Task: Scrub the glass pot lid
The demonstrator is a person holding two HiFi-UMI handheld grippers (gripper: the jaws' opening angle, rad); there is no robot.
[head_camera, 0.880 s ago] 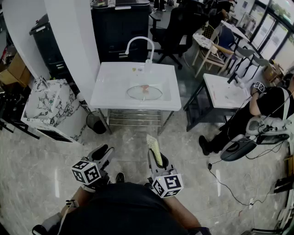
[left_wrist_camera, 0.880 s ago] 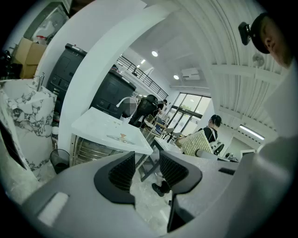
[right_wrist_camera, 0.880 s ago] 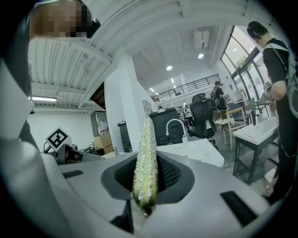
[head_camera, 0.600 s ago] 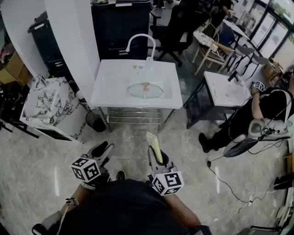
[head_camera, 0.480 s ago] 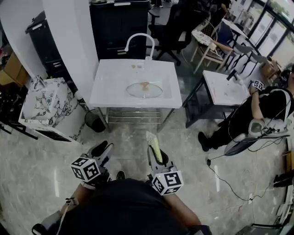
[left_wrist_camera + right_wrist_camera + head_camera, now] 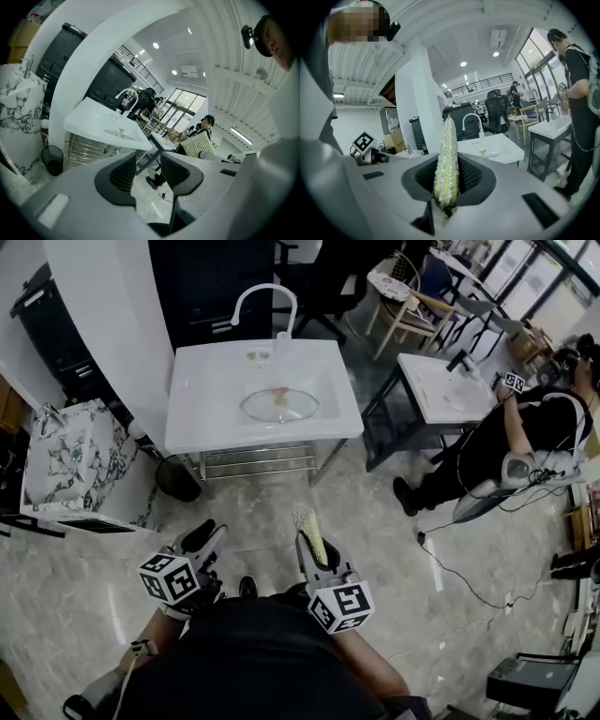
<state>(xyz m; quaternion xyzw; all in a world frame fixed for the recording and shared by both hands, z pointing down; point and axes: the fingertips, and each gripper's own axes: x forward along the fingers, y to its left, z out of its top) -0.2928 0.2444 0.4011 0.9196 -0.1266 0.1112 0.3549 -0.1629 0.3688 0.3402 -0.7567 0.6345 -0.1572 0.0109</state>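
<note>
The glass pot lid lies flat in the basin of a white sink table well ahead of me, and shows small in the left gripper view as the lid and in the right gripper view as the lid. My right gripper is shut on a yellow-green scrubbing sponge, which stands edge-on between the jaws. My left gripper is open and holds nothing. Both grippers hang close to my body, over the floor, far short of the sink.
A white curved tap rises at the sink's back edge. A marble-patterned cabinet stands left, a black bin beside the sink legs. A seated person and a white side table are on the right. Cables trail over the floor.
The view has moved forward and to the right, so the sink table sits higher and further left in the frame. Both grippers keep their pose; the sponge stays in the right one.
</note>
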